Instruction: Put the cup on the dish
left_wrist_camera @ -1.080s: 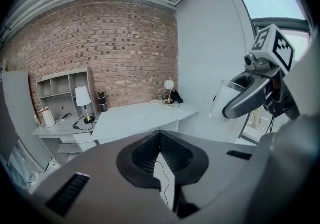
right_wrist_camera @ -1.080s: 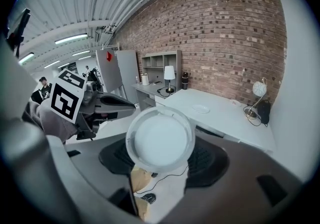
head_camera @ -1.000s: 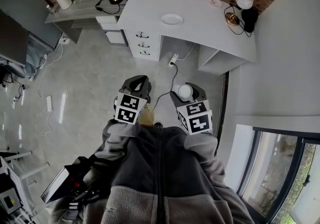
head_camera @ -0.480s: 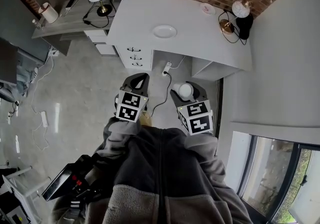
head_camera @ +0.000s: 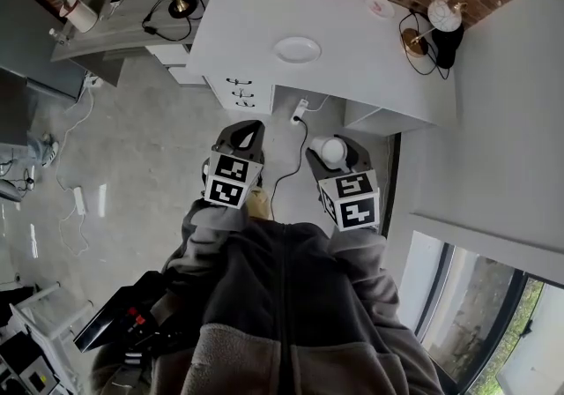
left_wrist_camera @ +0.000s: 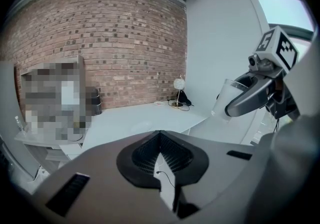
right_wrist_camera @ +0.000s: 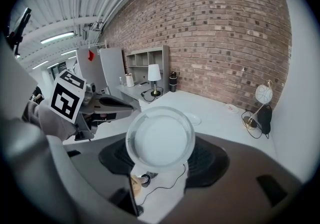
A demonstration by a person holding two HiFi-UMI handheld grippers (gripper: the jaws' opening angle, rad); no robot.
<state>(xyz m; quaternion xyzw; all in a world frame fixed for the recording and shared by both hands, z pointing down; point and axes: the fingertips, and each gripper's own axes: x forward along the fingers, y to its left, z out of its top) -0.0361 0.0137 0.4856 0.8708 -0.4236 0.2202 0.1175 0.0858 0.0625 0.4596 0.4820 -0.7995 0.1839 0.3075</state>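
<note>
Nearest the body, the right gripper (head_camera: 338, 148) has its jaws clamped on the clear cup (right_wrist_camera: 160, 138), held out over the floor (head_camera: 150, 155) and well short of the desk (head_camera: 352, 67). The left gripper (head_camera: 247, 130) beside it has its jaws pressed together on nothing. The step in hand looks like the carry, so the grip should not loosen on the way, and the cable (head_camera: 286, 168) trailing on the floor ahead is worth stepping around. At the desk, the cup is best brought level over the white dish (head_camera: 297, 49) near the middle and lowered until its base rests flat in the centre, before the jaws let go. The lamp (head_camera: 441, 18) and its cords at the far corner lie well apart from the dish.
</note>
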